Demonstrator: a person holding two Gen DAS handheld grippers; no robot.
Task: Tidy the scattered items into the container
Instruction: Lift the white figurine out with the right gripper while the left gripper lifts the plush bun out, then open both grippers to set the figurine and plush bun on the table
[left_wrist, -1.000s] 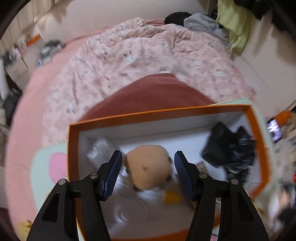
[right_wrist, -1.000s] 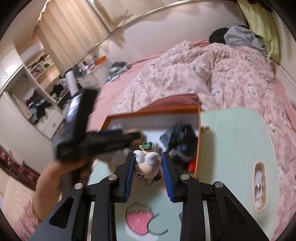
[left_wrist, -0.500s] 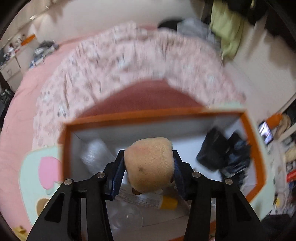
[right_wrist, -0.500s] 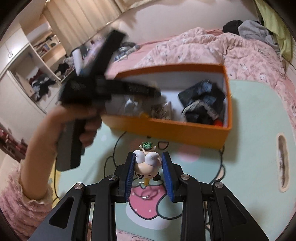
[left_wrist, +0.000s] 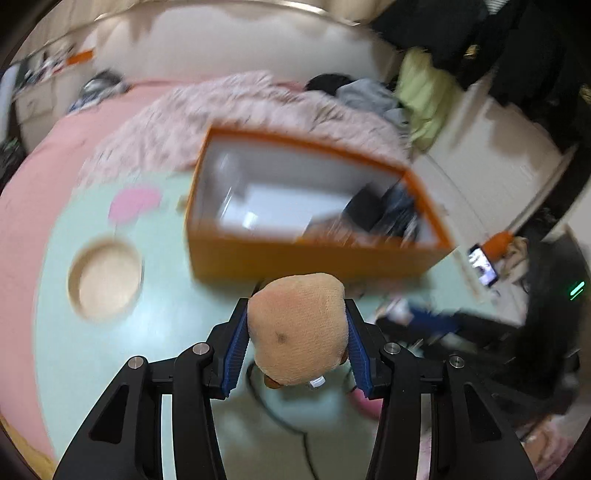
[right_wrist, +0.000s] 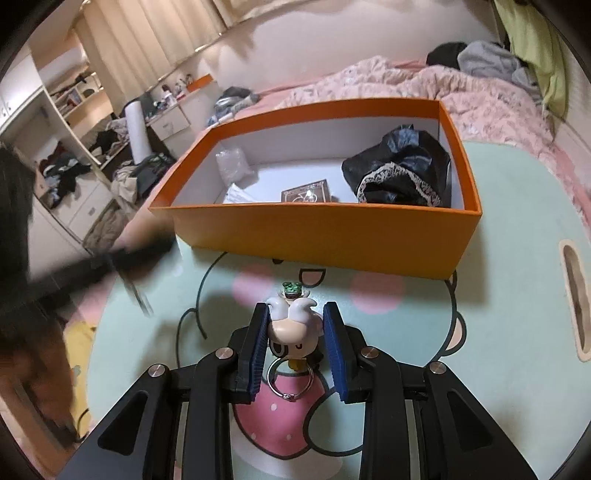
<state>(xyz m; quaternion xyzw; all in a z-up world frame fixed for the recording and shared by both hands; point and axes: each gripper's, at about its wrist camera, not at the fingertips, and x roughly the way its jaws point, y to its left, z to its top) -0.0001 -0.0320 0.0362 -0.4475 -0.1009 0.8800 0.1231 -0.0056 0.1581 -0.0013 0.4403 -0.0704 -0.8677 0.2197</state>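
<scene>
An orange box (right_wrist: 325, 236) with a white inside stands on a mint green mat (right_wrist: 509, 280); it shows blurred in the left wrist view (left_wrist: 306, 258). It holds a black cloth (right_wrist: 400, 171), a brown card (right_wrist: 306, 192) and a clear plastic bag (right_wrist: 232, 162). My left gripper (left_wrist: 297, 341) is shut on a tan plush toy (left_wrist: 299, 328), held above the mat in front of the box. My right gripper (right_wrist: 295, 347) is shut on a small cartoon figure keychain (right_wrist: 293, 328) with a metal ring (right_wrist: 290, 378), in front of the box.
A pink bed with a floral quilt (right_wrist: 443, 85) lies behind the box. Shelves and a clothes heap (right_wrist: 74, 166) are at the left. A phone (left_wrist: 484, 264) and dark clutter lie right of the mat. A round cut-out (left_wrist: 105, 278) is in the mat.
My left gripper closed on the plush toy inside the box, lifted it out and pulled back to in front of the box. My right gripper drew back from the box with the keychain.
</scene>
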